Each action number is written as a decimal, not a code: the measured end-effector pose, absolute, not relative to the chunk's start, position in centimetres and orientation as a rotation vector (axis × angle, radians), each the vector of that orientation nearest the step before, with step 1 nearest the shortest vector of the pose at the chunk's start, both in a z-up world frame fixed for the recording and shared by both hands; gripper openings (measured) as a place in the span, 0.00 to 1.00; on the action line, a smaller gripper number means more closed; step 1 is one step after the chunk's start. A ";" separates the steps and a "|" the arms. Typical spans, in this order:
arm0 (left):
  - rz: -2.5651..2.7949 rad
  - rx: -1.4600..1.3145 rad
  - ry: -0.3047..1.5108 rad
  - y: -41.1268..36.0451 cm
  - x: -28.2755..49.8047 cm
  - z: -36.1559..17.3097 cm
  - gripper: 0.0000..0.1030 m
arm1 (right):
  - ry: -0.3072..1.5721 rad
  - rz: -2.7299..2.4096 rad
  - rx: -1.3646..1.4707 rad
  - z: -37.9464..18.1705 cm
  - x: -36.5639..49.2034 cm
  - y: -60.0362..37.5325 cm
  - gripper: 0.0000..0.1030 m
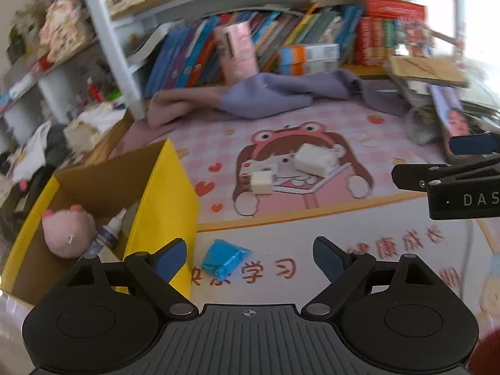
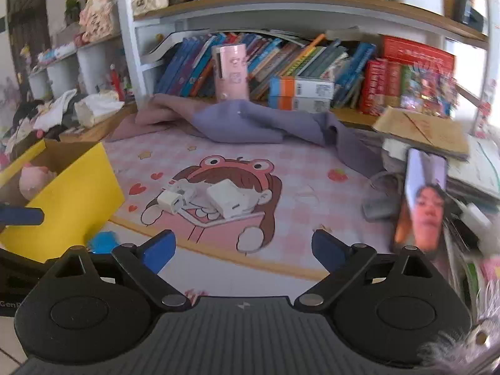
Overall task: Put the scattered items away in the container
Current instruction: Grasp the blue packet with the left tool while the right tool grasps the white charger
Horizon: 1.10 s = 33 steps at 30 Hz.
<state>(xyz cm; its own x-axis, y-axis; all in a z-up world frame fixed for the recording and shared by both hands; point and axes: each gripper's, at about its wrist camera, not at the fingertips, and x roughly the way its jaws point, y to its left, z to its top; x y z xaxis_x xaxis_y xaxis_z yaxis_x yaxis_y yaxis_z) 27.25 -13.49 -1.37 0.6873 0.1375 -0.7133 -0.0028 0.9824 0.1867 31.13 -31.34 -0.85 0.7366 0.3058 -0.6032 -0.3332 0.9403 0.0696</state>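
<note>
1. Pink cartoon desk mat (image 2: 312,162) spread flat, printed with a frog-hatted figure and a strawberry; taken here as landmark.
2. Behind the mat: purple cloth (image 2: 250,122) crumpled along its far edge; pink carton (image 2: 231,72) upright just beyond the cloth; leaning row of books (image 2: 293,59) on the shelf behind; orange-and-white boxes (image 2: 300,93) stacked before those books.
3. Right of the mat: phone (image 2: 422,203) propped up, screen lit; brown envelope (image 2: 422,131) on stacked papers.
4. Left of the mat, farther back: crumpled white bags (image 2: 97,106).

yellow box (image 1: 175,200), blue packet (image 1: 225,257), white chargers (image 2: 231,200), pink-check cartoon mat (image 2: 312,168)
</note>
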 end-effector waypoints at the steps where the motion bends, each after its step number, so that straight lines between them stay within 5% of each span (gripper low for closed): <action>1: 0.097 0.158 0.817 -13.3 27.7 -1.7 0.87 | 0.658 0.363 -0.059 -1.1 31.8 -31.0 0.92; 7: 0.175 0.111 0.881 -13.1 29.9 -4.4 0.79 | 0.681 0.437 -0.133 -2.9 36.7 -28.7 0.88; 16: 0.314 -0.064 0.932 -11.3 31.7 -6.7 0.75 | 0.760 0.509 -0.202 -6.3 41.8 -26.5 0.69; 31: 0.494 -0.324 0.934 -9.4 33.8 -8.9 0.68 | 0.798 0.567 -0.232 -9.1 46.2 -25.2 0.65; 33: 0.508 -0.342 0.924 -9.1 33.7 -8.8 0.57 | 0.799 0.571 -0.241 -9.3 46.5 -24.9 0.62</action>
